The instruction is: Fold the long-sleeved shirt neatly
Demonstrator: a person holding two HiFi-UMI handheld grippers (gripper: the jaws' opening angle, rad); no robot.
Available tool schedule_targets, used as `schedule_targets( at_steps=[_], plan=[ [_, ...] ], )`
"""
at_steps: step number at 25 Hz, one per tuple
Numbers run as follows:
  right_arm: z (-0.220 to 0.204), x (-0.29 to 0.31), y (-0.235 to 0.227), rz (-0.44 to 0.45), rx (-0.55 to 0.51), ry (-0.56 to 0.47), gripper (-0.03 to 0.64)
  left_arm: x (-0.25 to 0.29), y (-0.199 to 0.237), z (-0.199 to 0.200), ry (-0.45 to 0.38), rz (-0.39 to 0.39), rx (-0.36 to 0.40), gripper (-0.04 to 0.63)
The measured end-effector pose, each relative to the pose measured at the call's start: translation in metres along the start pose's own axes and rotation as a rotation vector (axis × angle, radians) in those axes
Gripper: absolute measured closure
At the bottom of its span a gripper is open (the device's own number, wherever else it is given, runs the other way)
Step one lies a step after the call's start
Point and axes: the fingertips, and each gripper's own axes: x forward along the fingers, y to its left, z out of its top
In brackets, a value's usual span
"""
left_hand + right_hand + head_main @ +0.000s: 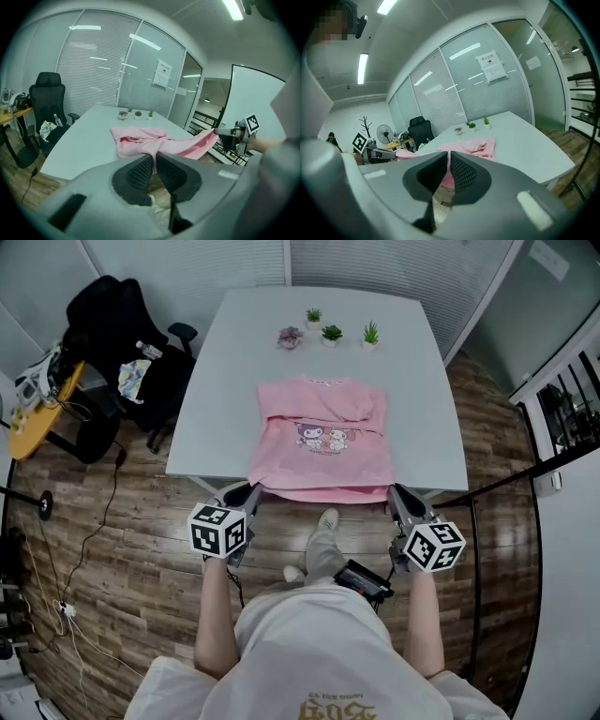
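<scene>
You're pinching pink shirt (323, 442) at near hem corners: left gripper (249, 493) and right gripper (397, 493) jaws clamped tight on cloth. Hold hem taut and level while carrying it toward collar over table (211, 399).

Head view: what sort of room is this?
Probably an office meeting room. There is a long white table with the pink shirt on it, glass partition walls with blinds, and a black office chair beside the table.
</scene>
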Motion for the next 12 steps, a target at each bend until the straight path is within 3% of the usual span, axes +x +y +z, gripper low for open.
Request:
schedule_targets(
  at_steps=[12],
  plan=[
    [0.035,0.056,-0.031,-0.001,0.050,-0.021,0.583,0.052,0.033,0.052,0.000,-0.008,-0.004,0.566]
  ],
)
